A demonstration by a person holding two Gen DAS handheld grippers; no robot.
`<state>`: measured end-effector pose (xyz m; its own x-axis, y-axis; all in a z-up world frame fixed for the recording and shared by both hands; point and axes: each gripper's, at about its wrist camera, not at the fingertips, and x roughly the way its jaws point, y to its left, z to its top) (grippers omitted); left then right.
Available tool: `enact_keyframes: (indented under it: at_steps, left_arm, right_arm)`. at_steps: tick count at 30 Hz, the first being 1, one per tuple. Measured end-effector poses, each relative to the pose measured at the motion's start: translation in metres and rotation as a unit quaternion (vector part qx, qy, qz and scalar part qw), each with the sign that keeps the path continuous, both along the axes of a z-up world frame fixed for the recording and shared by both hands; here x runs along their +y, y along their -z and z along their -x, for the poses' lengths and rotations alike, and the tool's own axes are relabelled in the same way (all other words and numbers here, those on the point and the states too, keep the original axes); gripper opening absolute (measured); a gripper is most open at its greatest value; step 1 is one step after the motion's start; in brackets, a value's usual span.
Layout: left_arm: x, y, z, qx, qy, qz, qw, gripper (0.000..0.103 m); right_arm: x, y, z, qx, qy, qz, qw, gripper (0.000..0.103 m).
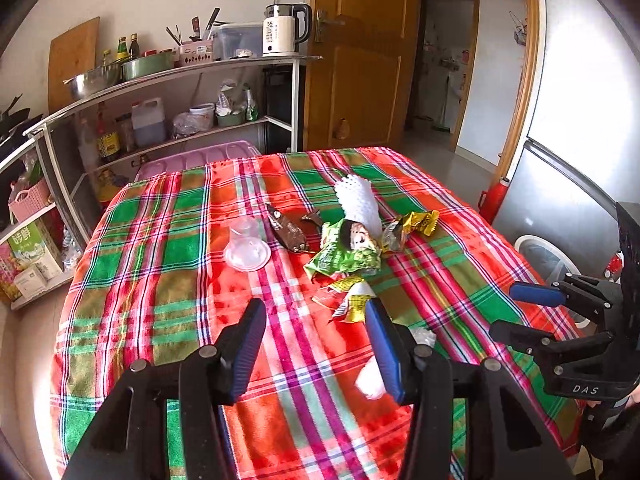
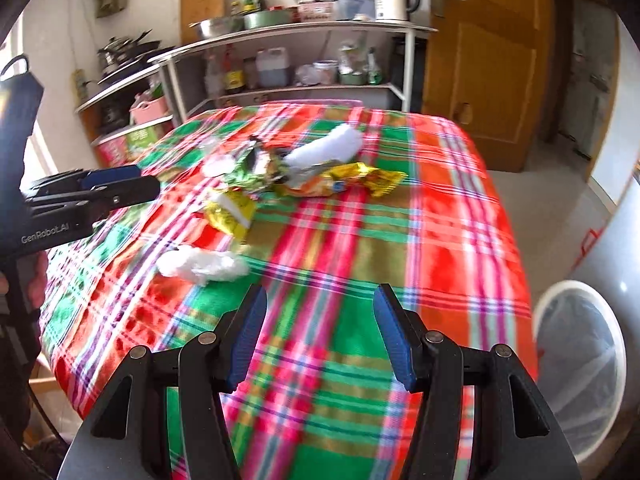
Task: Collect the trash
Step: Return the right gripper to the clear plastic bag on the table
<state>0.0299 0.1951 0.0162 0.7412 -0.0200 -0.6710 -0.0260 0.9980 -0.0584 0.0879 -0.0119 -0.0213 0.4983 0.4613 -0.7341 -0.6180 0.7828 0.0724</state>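
Trash lies on the plaid tablecloth (image 1: 160, 280): a clear plastic cup (image 1: 247, 245), a brown wrapper (image 1: 289, 227), a green snack bag (image 1: 347, 254), a white foam net (image 1: 357, 202), a yellow wrapper (image 1: 408, 227), a small yellow packet (image 1: 347, 298) and a crumpled white plastic wad (image 1: 370, 382). My left gripper (image 1: 316, 354) is open above the cloth, the wad just beside its right finger. My right gripper (image 2: 320, 336) is open and empty over the cloth, with the wad (image 2: 202, 266) ahead to its left. The right gripper also shows in the left wrist view (image 1: 528, 314).
A white bin with a clear liner (image 2: 580, 364) stands on the floor right of the table, by a grey fridge (image 1: 580, 120). A cluttered shelf unit (image 1: 180, 92) stands behind the table, a wooden door (image 1: 360, 60) beyond it.
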Motion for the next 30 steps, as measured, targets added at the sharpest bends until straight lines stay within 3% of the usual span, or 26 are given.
enact_keyframes:
  at_steps: [10, 17, 26, 27, 30]
  left_arm:
    - [0.034, 0.019, -0.004, 0.019, -0.035, 0.011, 0.9992, 0.051]
    - [0.040, 0.023, -0.012, 0.022, -0.030, 0.021, 0.9991, 0.052]
    - [0.038, 0.026, -0.020, 0.024, -0.026, 0.023, 0.9991, 0.052]
    - [0.038, 0.027, -0.021, 0.025, -0.027, 0.022, 0.9991, 0.052]
    - [0.038, 0.028, -0.023, 0.027, -0.029, 0.023, 0.9990, 0.052]
  right_arm:
    - [0.053, 0.009, 0.004, -0.013, -0.103, 0.018, 0.994, 0.057]
    - [0.083, 0.016, -0.001, -0.020, -0.165, 0.029, 0.986, 0.057]
    - [0.091, 0.034, -0.018, 0.022, -0.170, 0.037, 0.985, 0.056]
    - [0.089, 0.034, -0.019, 0.024, -0.167, 0.034, 0.985, 0.056]
    - [0.083, 0.032, -0.021, 0.025, -0.155, 0.024, 0.987, 0.035]
